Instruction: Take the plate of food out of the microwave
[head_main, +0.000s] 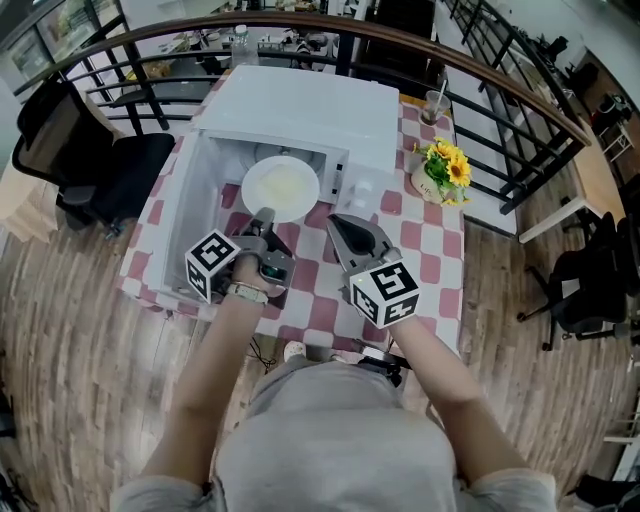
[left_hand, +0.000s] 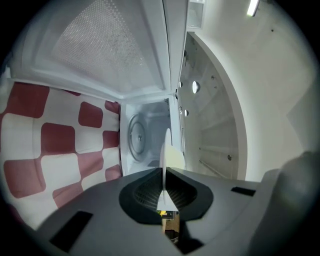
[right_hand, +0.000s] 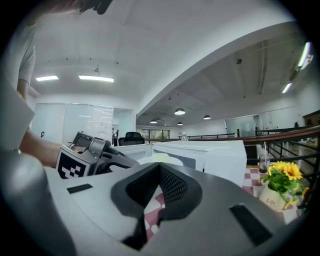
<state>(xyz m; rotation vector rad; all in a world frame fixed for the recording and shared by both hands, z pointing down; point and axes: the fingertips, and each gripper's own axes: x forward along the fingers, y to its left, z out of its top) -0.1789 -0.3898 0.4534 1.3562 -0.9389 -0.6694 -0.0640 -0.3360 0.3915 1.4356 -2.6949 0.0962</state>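
Note:
A white plate (head_main: 281, 187) with pale food hangs level at the mouth of the white microwave (head_main: 320, 110), whose door (head_main: 183, 195) stands swung open to the left. My left gripper (head_main: 266, 216) is shut on the plate's near rim. In the left gripper view the plate (left_hand: 166, 152) shows edge-on, pinched between the jaws of the left gripper (left_hand: 164, 172), and the turntable (left_hand: 135, 137) behind it is bare. My right gripper (head_main: 338, 223) is held just right of the plate, shut with nothing in it. In the right gripper view the right gripper (right_hand: 160, 166) points past the plate (right_hand: 159, 159).
A pot of yellow flowers (head_main: 443, 168) stands right of the microwave, with a cup and straw (head_main: 434, 104) behind it. The red-and-white checked table (head_main: 430, 260) ends near my body. A curved railing (head_main: 520, 90) and dark chairs (head_main: 95, 165) ring the table.

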